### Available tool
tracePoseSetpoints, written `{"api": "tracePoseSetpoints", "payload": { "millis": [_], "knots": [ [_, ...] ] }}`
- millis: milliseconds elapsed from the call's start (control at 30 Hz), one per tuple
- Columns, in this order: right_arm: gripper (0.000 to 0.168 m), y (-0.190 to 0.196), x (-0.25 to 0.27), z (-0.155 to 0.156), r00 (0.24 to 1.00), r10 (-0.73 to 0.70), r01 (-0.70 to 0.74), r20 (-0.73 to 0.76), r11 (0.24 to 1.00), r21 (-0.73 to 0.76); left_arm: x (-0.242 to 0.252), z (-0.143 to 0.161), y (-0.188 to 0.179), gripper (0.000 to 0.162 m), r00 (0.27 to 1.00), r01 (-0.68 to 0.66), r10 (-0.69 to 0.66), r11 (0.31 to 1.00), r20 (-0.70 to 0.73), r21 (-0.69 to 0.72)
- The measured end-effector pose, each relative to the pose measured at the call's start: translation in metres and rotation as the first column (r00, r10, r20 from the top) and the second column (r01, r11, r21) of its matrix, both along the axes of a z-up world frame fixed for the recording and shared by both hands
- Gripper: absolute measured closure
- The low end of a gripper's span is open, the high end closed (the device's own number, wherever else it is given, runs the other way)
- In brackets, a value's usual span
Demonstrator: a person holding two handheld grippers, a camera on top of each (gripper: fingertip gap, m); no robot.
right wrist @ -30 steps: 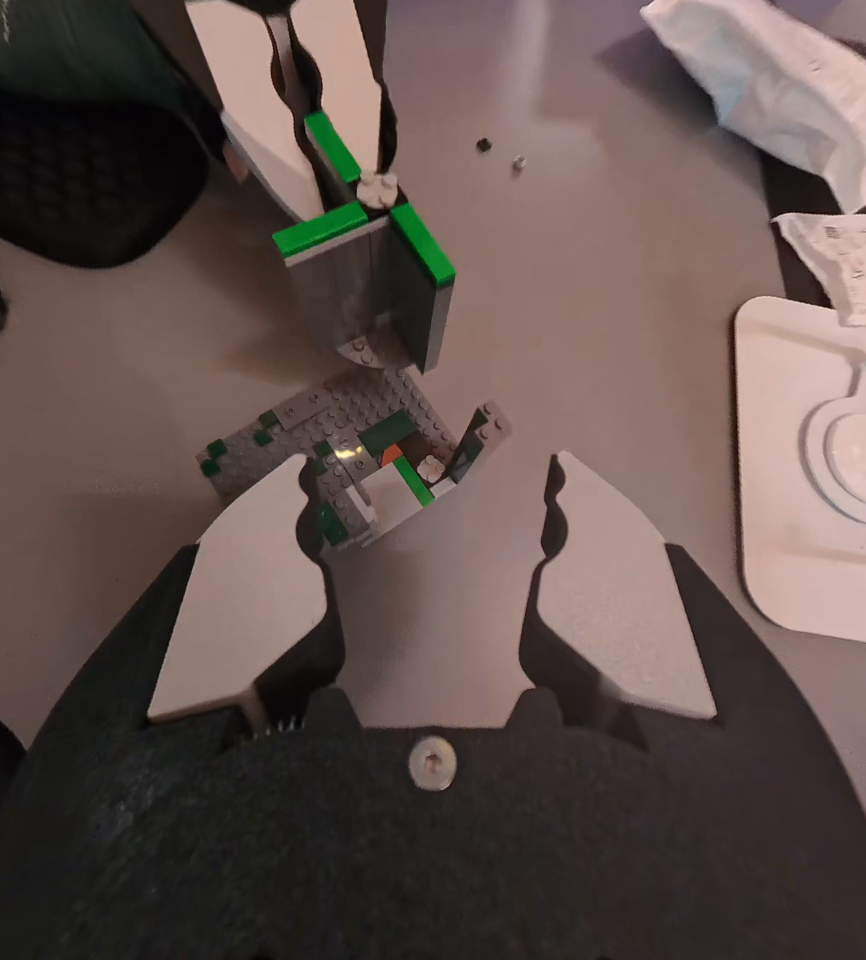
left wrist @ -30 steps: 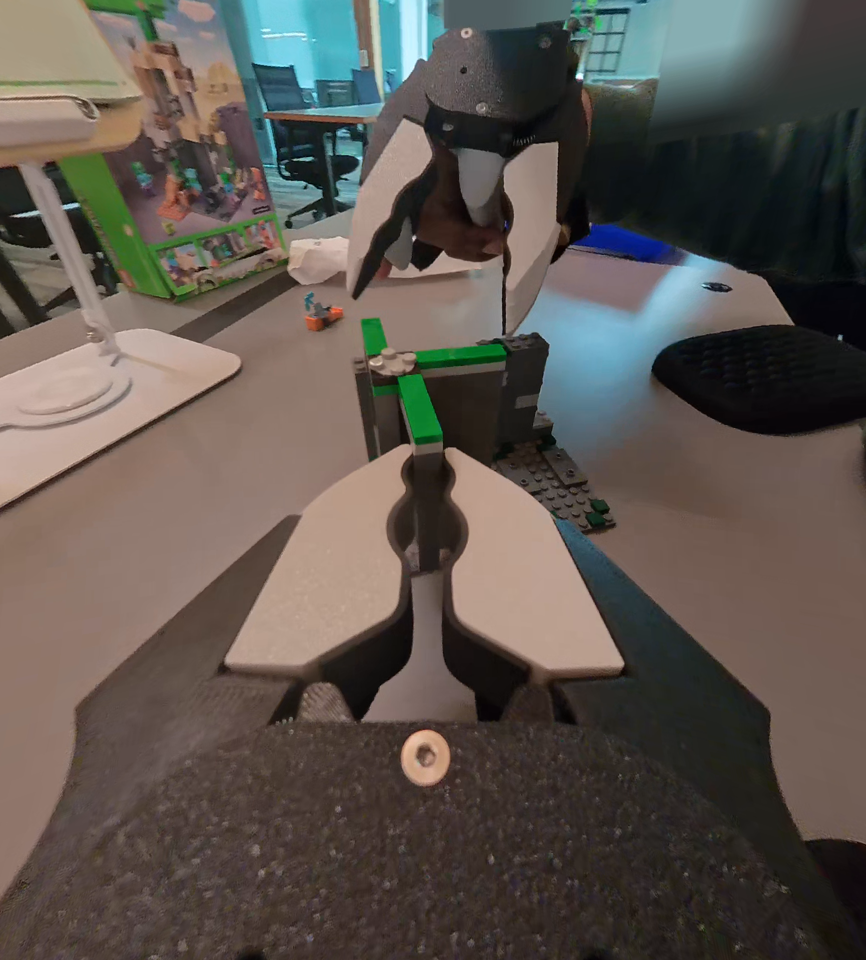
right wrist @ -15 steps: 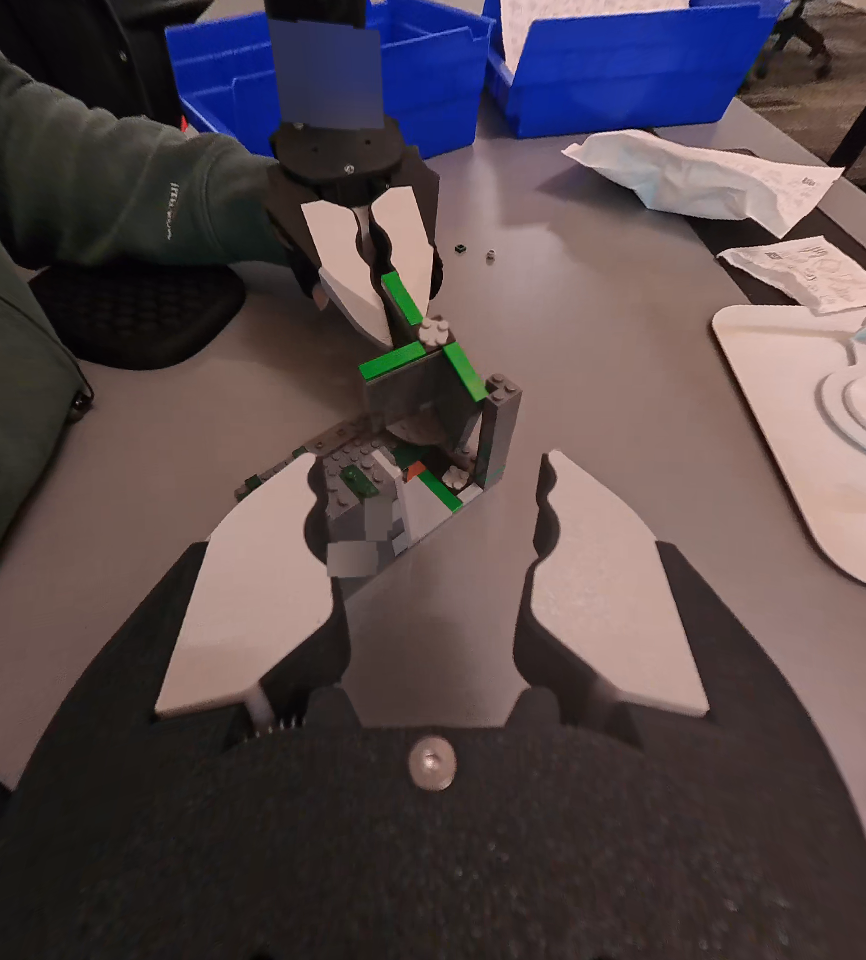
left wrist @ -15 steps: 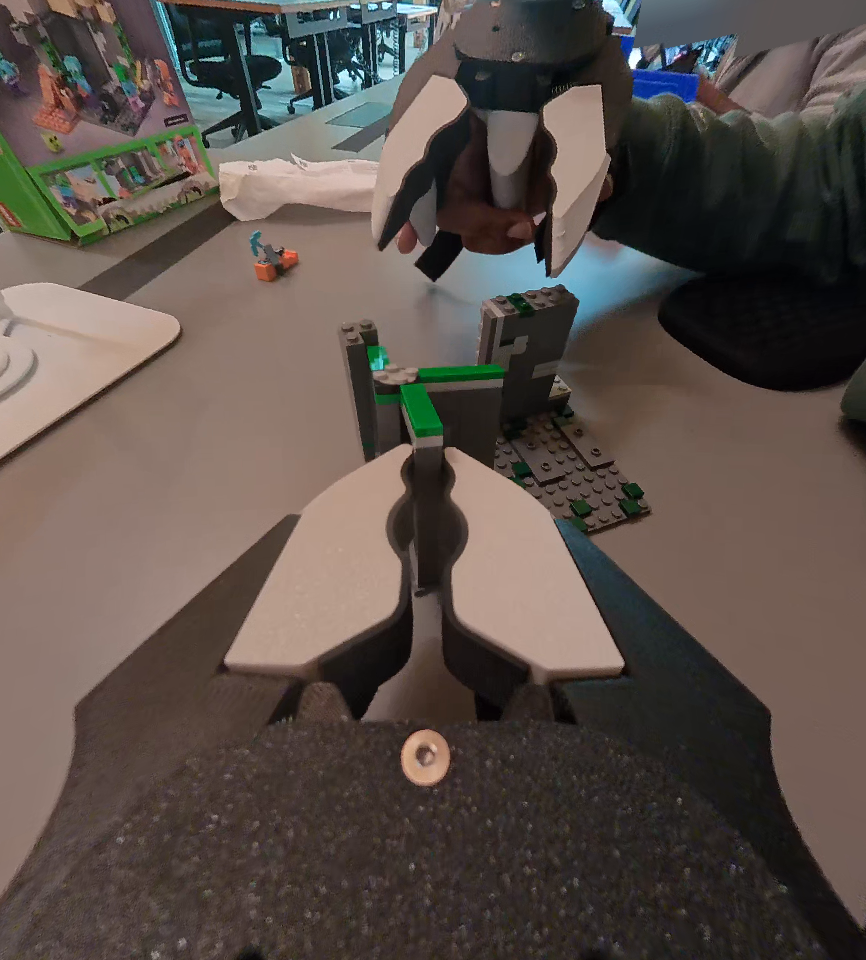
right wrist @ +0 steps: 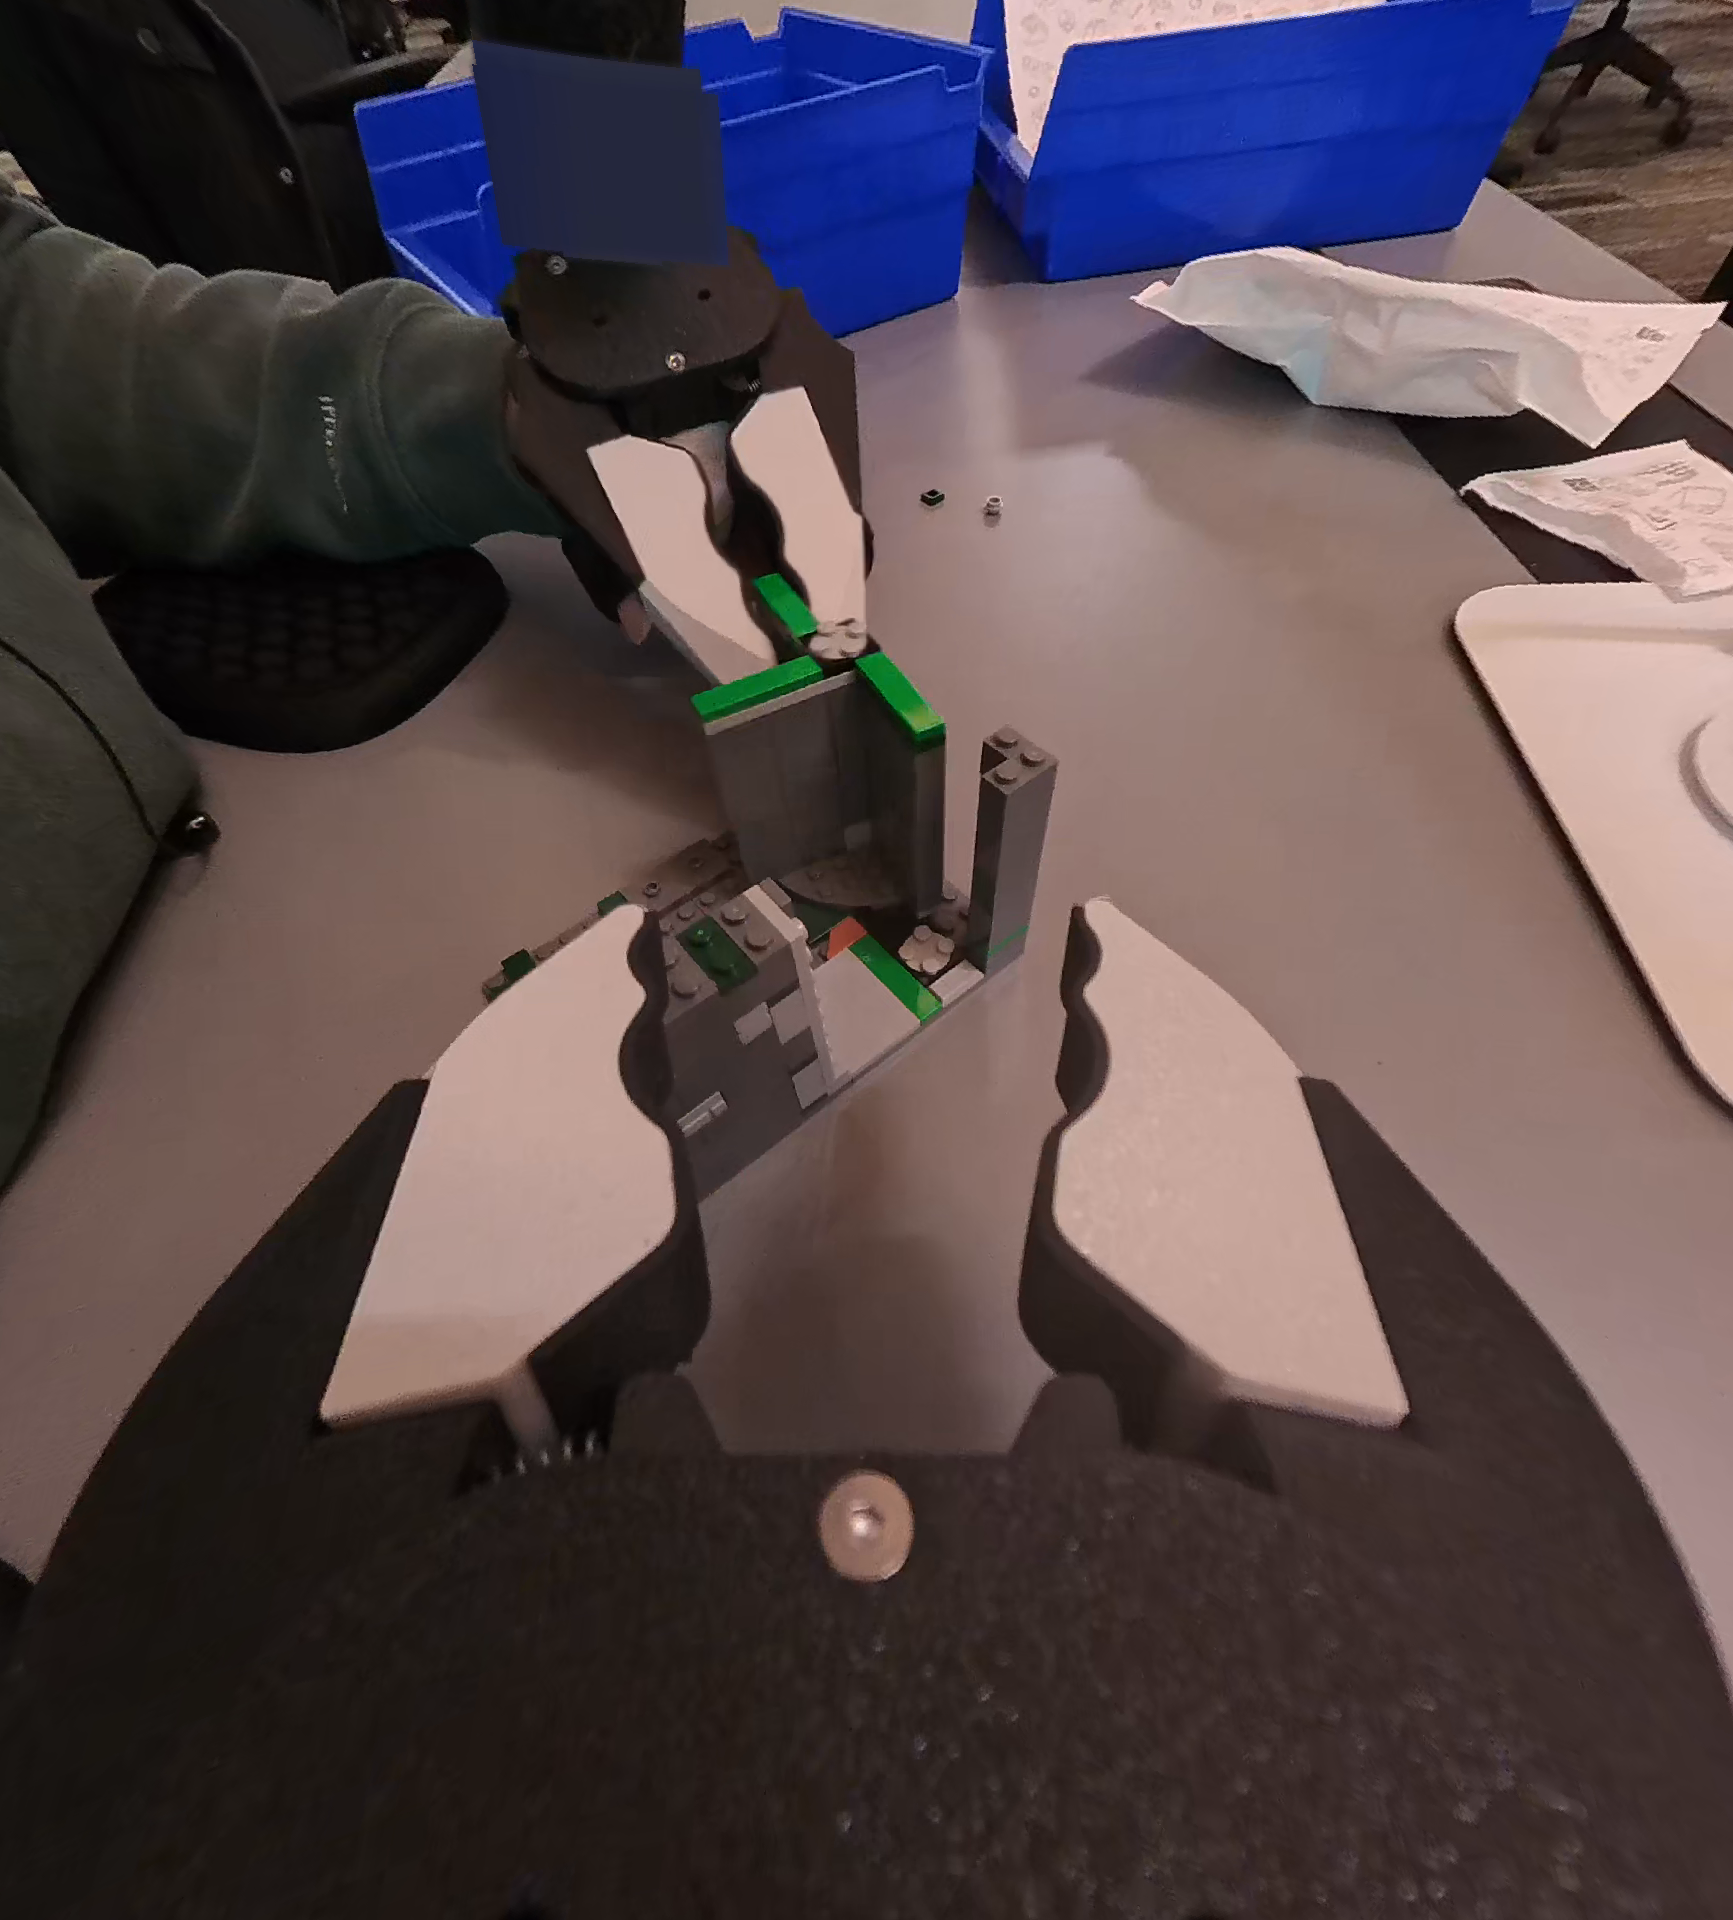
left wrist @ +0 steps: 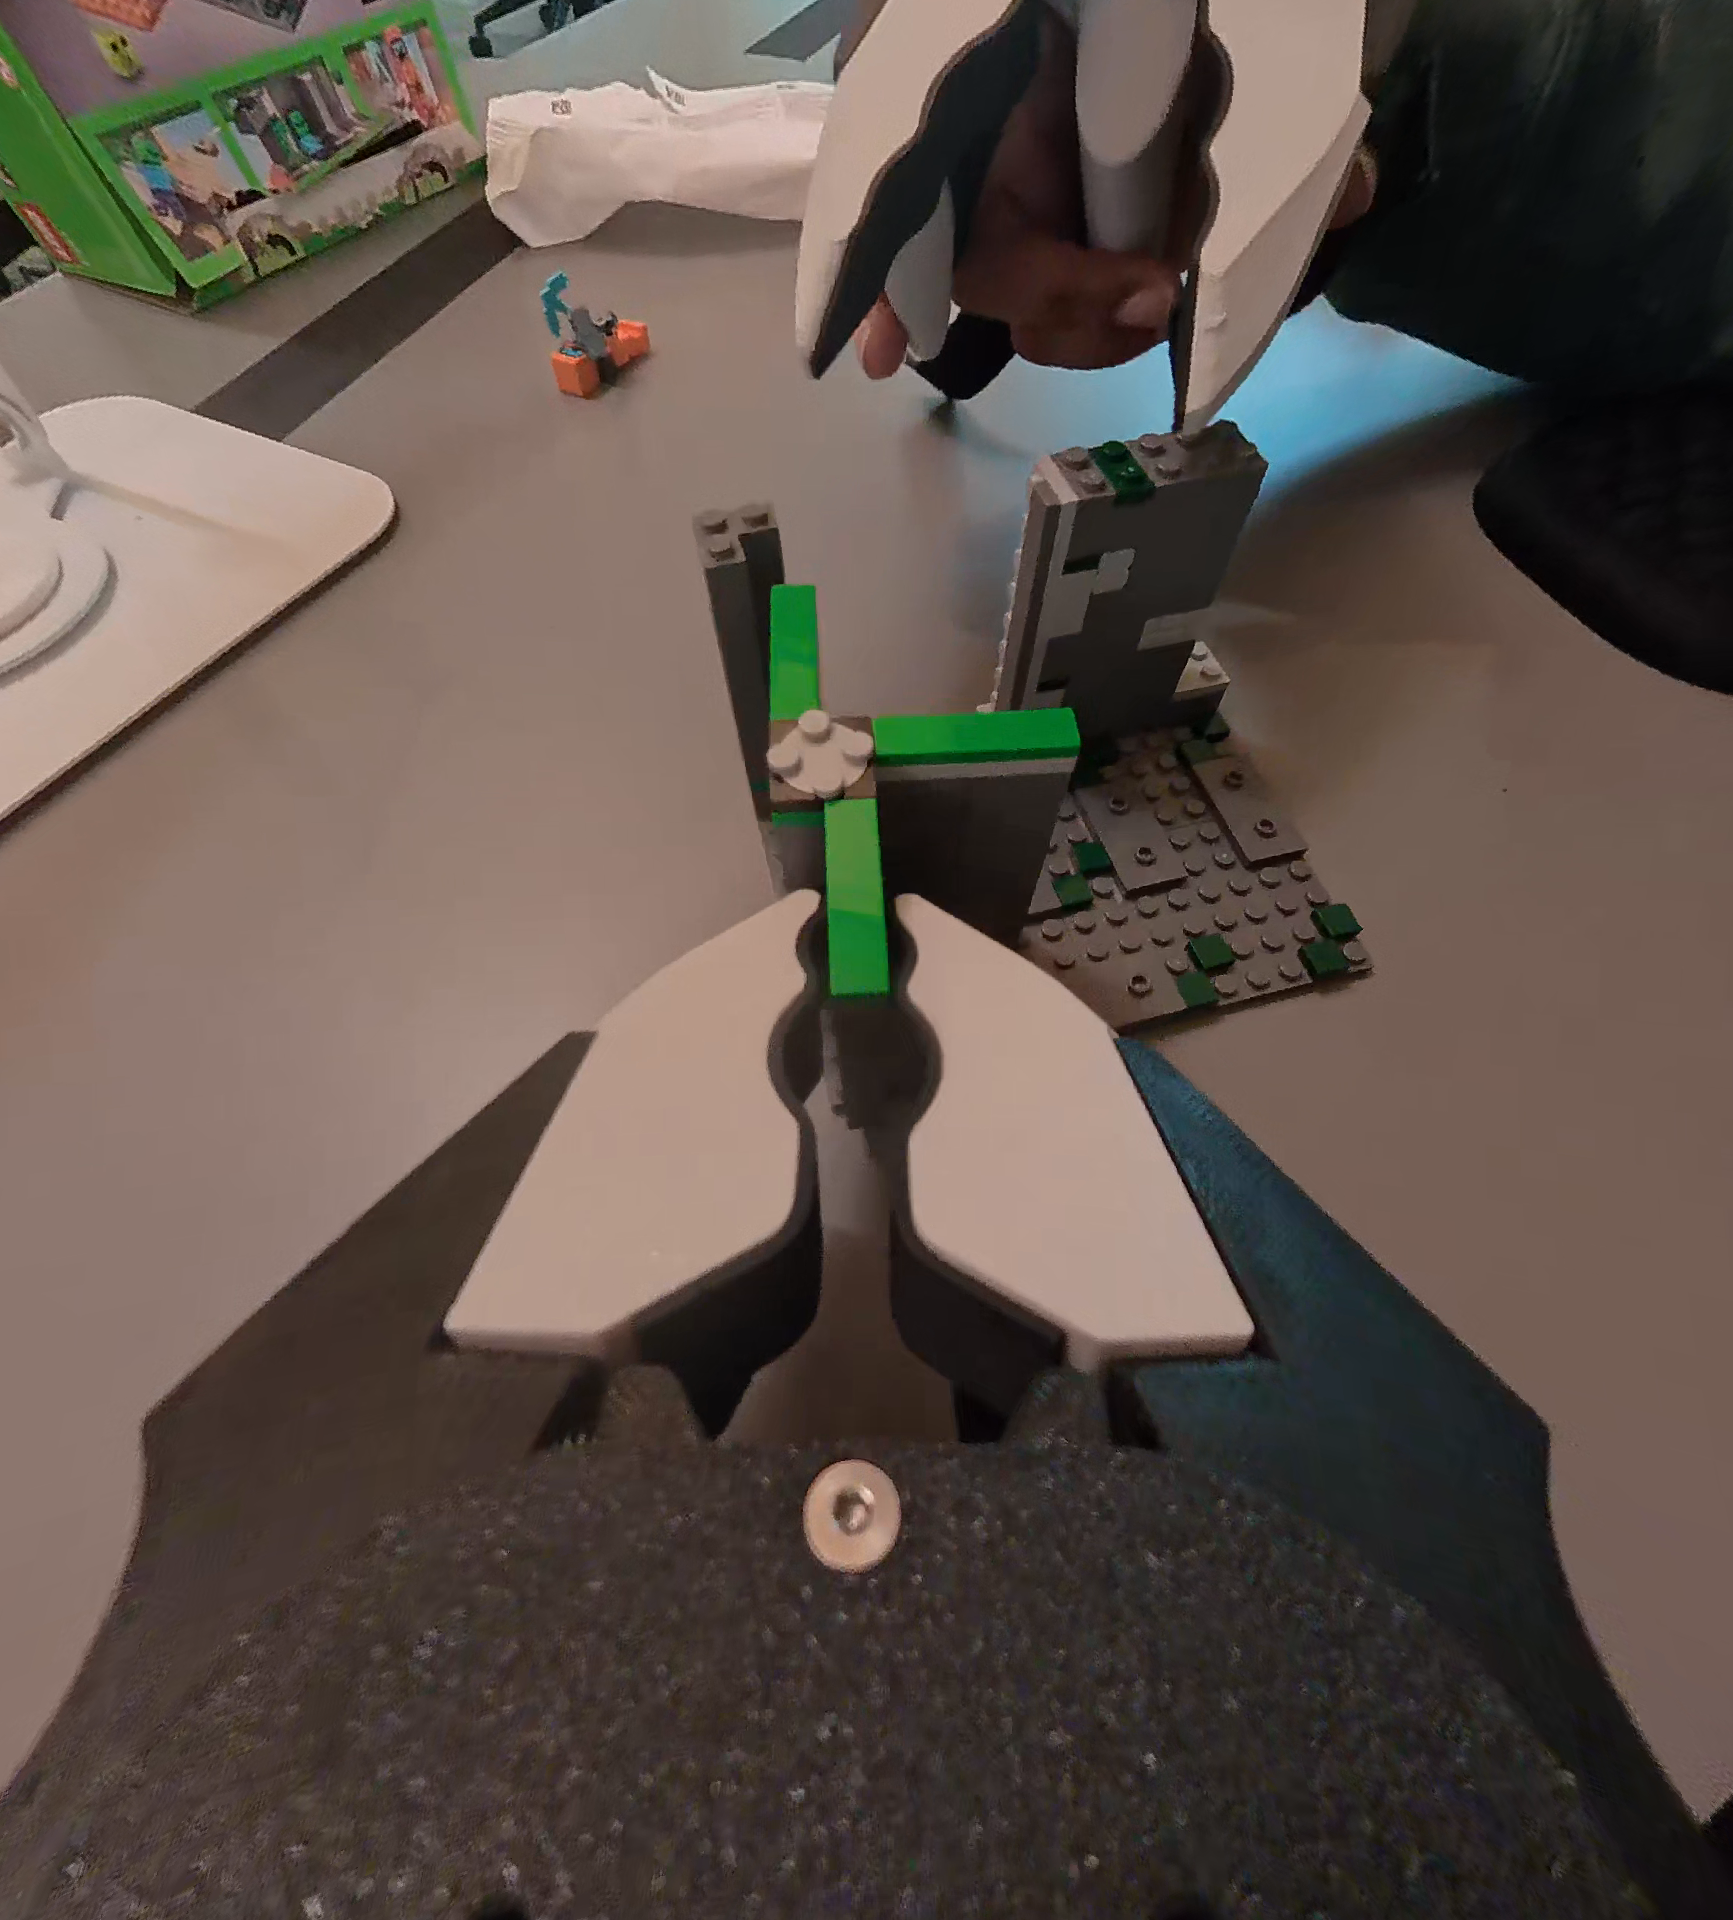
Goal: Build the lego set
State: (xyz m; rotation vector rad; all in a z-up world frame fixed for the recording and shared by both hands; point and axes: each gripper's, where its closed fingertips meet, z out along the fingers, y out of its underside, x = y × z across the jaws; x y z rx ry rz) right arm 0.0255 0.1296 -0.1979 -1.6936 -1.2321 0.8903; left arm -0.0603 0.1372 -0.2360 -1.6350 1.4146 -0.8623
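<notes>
We hold the left gripper (left wrist: 854,925) with its two pale, matte, wavy-edged fingers pinching one wing of a grey lego wall piece (left wrist: 955,831). Three flat panels of smooth plastic, each capped with a glossy green strip, meet at a small round studded plate (left wrist: 818,756). The pinched wing's long axis runs straight out along our fingers; another wing runs on ahead past the hub, and the third juts right, just in front of the studded grey baseplate (left wrist: 1205,914) lying flat on the smooth grey table (left wrist: 426,831). Whether the piece touches the baseplate we cannot tell.

Beyond the fingertips a tall, narrow grey pillar (left wrist: 737,613) stands upright, and to the right of it a mottled grey wall (left wrist: 1122,592) rises from the baseplate.

Our right gripper (right wrist: 867,914) has its fingers spread wide with nothing between them; in the left wrist view one fingertip (left wrist: 1194,410) touches the studded top of the mottled wall.

Far left of the left fingers sits a green lego box (left wrist: 166,156) with printed pictures, beside a crumpled white bag (left wrist: 633,145). Its lettering and that on the paper sheet (right wrist: 1651,514) we leave unread. A small orange and teal figure (left wrist: 592,343) lies ahead to the left.
</notes>
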Motion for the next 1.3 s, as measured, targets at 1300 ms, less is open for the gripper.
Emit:
{"api": "tracePoseSetpoints", "payload": {
  "millis": [1300],
  "knots": [
    [0.098, -0.002, 0.001, -0.006, 1.000, -0.002, 0.002, 0.000, 0.999, -0.046, 0.015, 0.001, -0.002, 0.156, 0.984, -0.170, 0.152, 0.958, -0.097, -0.229]
  ]
}}
